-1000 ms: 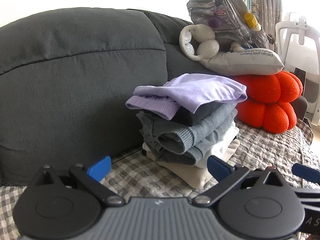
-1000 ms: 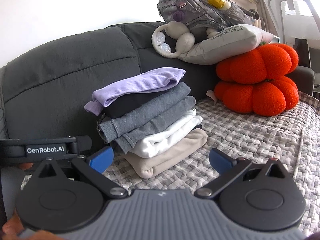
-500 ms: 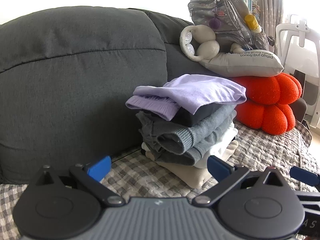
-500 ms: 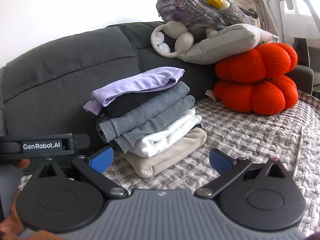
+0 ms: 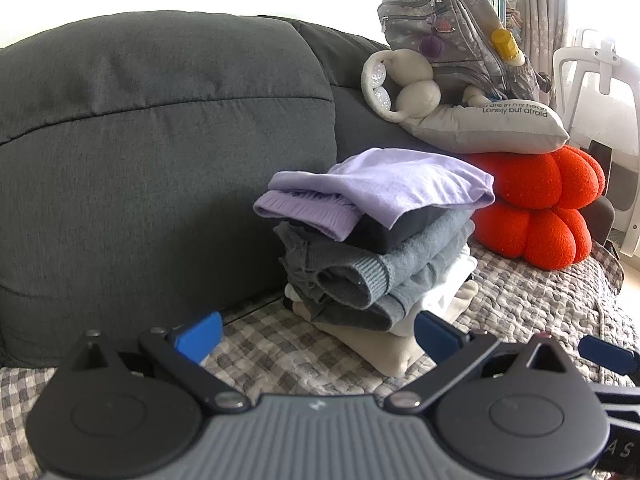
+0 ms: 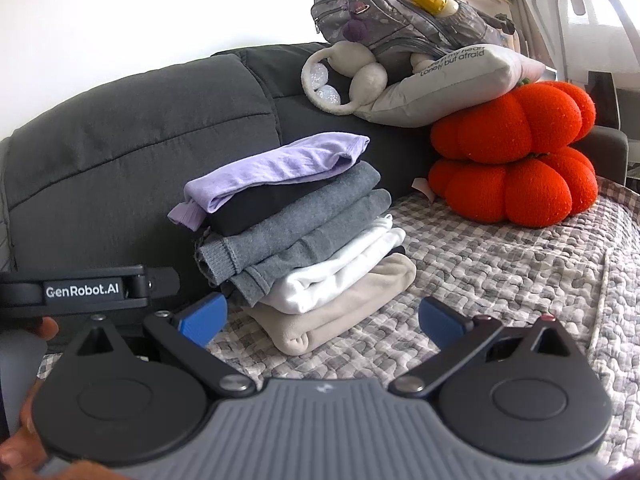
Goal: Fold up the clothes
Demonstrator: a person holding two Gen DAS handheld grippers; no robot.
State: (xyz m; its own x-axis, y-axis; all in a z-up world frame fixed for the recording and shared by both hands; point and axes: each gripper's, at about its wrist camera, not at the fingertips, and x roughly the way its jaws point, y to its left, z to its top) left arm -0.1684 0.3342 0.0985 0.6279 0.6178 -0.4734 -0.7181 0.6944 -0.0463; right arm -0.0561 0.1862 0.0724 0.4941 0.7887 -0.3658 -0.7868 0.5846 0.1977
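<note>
A stack of folded clothes (image 5: 384,248) (image 6: 304,240) sits on the sofa seat against the backrest. A lilac top (image 5: 384,188) (image 6: 276,168) lies uppermost, over a black piece, grey knits, white cloth and a beige bottom layer (image 6: 336,320). My left gripper (image 5: 318,338) stands open just short of the stack with nothing between its blue-tipped fingers. In the same way my right gripper (image 6: 322,318) is open and empty in front of the beige layer. The left gripper's body (image 6: 88,290) shows at the right wrist view's left edge, held by a hand (image 6: 24,440).
A checked quilted cover (image 6: 500,280) lies over the seat. Two orange pumpkin cushions (image 5: 536,208) (image 6: 516,160) stand right of the stack, topped by a grey printed pillow (image 5: 492,124), a white plush (image 5: 400,84) and a silver backpack (image 5: 448,36). The dark grey backrest (image 5: 160,160) rises behind.
Both views have shifted only slightly; the stack sits a touch lower and closer in frame. Both grippers stay open and empty.
</note>
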